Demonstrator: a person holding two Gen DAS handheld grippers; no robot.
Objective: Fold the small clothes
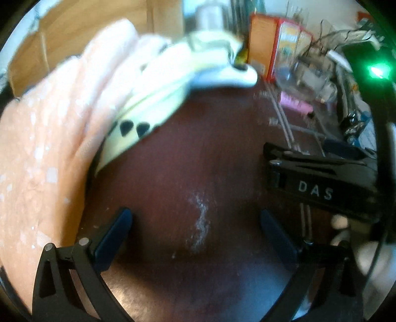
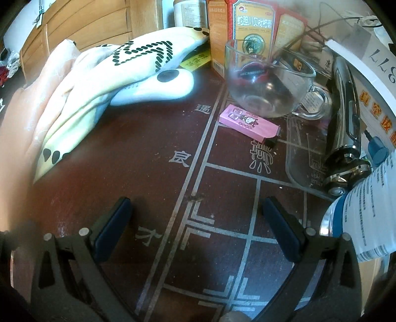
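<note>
A peach cloth with pale speckles (image 1: 42, 153) is heaped at the left of the dark red table (image 1: 193, 153), with a cream garment with black dots (image 1: 133, 119) lying over it. The right wrist view shows the same peach cloth (image 2: 29, 106) and cream dotted garment (image 2: 99, 84) at upper left. My left gripper (image 1: 196, 231) hovers open over bare table, to the right of the heap. The other gripper's black body marked DAS (image 1: 319, 180) shows at the right. My right gripper (image 2: 198, 224) is open above the table's painted lines, empty.
A white oval device (image 2: 158, 86) rests against the garments. A glass cup (image 2: 267, 84), a pink box (image 2: 250, 123), orange and red medicine boxes (image 2: 255, 24), a silver shaver (image 2: 346, 128) and a plastic bottle (image 2: 363, 218) crowd the right side. Wooden furniture (image 2: 81, 22) stands behind.
</note>
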